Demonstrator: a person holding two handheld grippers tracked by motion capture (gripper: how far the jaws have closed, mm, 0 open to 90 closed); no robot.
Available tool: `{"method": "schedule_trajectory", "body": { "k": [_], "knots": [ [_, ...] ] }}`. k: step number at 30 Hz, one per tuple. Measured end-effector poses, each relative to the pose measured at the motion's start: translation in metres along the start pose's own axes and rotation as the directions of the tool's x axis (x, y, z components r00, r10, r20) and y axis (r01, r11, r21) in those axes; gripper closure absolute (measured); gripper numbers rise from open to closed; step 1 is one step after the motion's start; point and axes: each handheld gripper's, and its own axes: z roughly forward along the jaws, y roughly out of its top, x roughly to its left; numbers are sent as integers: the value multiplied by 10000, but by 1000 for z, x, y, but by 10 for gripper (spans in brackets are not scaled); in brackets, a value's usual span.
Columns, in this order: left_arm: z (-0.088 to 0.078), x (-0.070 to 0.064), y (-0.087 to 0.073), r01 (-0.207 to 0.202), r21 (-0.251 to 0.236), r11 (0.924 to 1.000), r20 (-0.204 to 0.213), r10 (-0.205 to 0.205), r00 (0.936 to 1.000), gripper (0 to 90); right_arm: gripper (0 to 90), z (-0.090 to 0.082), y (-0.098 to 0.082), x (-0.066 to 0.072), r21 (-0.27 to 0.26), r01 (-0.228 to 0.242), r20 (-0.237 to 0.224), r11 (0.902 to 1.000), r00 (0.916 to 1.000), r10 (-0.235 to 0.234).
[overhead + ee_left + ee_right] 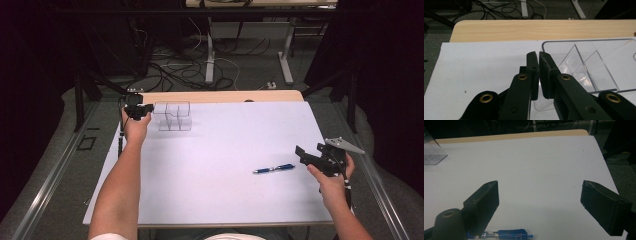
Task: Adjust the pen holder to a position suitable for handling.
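The white table sheet (215, 165) carries the clear divided box (174, 116) at its far left corner, and my left claw (538, 56) is pinched together on the box's near-left wall, so I should keep that clamp firm and low on the rim and drag or lift slowly so the light plastic doesn't twist out. My right claw (540, 195) hangs wide apart over the blue pen (274, 169), gripping nothing; I'd centre it over the barrel before closing.
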Motion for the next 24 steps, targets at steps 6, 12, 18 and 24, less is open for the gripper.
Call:
{"method": "schedule_trajectory", "body": {
  "k": [6,12,18,24],
  "knots": [
    [5,0,-2,-617,260,9978,-20,618,9981,893,148,1,-1,-1,45,-17,-18,10000,10000,17],
    [7,1,-1,-958,157,9953,4,958,9954,900,148,2,-2,-1,-22,-30,-56,10000,10000,30],
    [7,1,-2,-1061,54,9943,61,1061,9943,900,148,2,-2,-2,85,-159,-40,9998,9999,159],
    [8,-3,-3,-1163,2,9932,218,1163,9930,900,148,2,-2,-2,98,-215,-46,9997,9998,215]
  ]
}}
